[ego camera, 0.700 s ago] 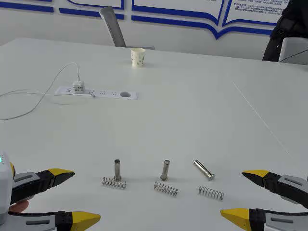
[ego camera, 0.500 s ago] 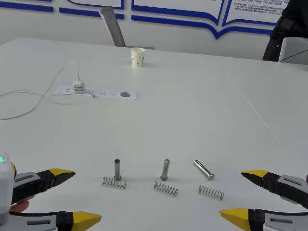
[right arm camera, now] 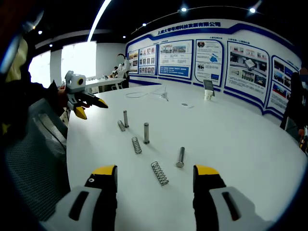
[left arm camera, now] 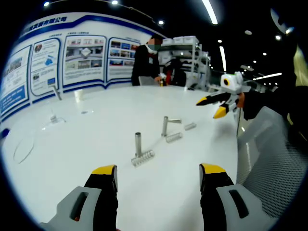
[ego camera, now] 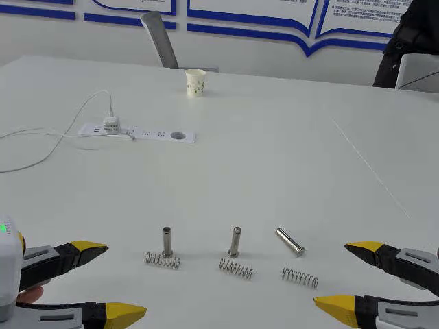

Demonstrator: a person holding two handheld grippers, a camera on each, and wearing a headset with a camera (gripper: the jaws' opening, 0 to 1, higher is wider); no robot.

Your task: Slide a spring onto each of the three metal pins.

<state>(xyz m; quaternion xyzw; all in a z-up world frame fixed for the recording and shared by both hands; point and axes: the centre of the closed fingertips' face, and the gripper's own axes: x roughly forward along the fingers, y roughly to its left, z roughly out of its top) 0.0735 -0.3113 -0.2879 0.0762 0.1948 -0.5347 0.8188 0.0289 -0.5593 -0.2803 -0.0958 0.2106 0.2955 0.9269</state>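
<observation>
Three metal pins stand in a row on the white table (ego camera: 274,157), between the two grippers. The left pin (ego camera: 167,242) and the middle pin (ego camera: 235,241) are upright, slim grey-silver rods with plain round shanks. The right pin (ego camera: 290,241) lies on its side at a slant, shinier, with its wider head at the nearer end. A spring lies flat in front of each pin. The left spring (ego camera: 162,260) is just beside the foot of its pin, the middle spring (ego camera: 236,268) is close below its pin, and the right spring (ego camera: 300,277) is a little apart from the fallen pin. Each is a short, loose coil of thin wire. The left gripper (ego camera: 122,279) hovers at the row's left end, its yellow-tipped jaws spread wide around nothing. The right gripper (ego camera: 335,275) hovers at the right end, likewise agape.
</observation>
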